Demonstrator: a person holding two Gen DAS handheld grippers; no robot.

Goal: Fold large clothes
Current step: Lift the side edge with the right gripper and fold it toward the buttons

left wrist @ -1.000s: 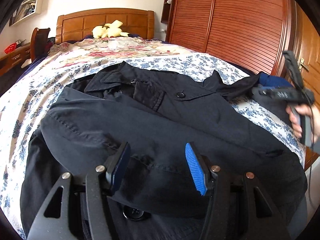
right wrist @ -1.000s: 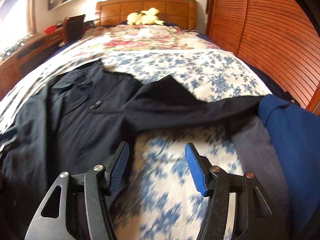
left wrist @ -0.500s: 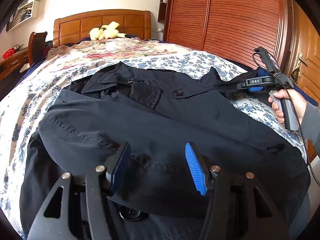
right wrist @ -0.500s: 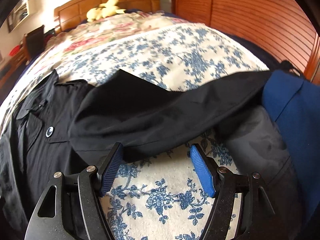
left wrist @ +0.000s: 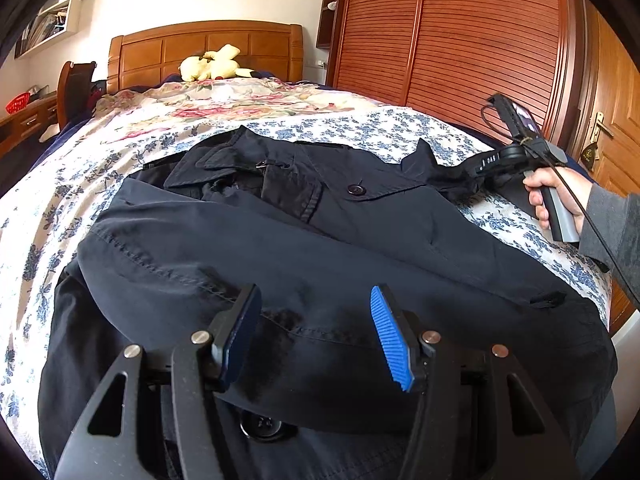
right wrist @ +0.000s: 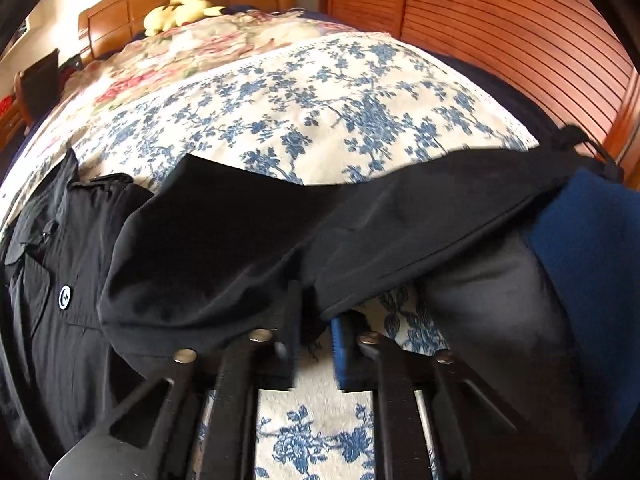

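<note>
A large black jacket point(left wrist: 320, 240) lies spread on the bed, collar toward the headboard, one side folded over its front. My left gripper point(left wrist: 314, 332) hovers open and empty just above the jacket's near hem. The jacket's right sleeve point(right wrist: 248, 236) stretches across the floral sheet toward the bed's right edge. My right gripper point(right wrist: 314, 320) has its jaws closed onto the sleeve's lower edge. It also shows in the left wrist view point(left wrist: 516, 152), held by a hand at the sleeve.
The bed point(right wrist: 320, 100) has a blue-flowered sheet and a pink floral quilt farther back. A yellow plush toy point(left wrist: 212, 66) sits by the wooden headboard. Blue and grey garments point(right wrist: 592, 264) lie at the right edge. Wooden wardrobe doors point(left wrist: 460, 32) stand on the right.
My right gripper moved forward to the sleeve and its jaws closed from wide open onto the sleeve's edge. My left gripper stayed open over the hem.
</note>
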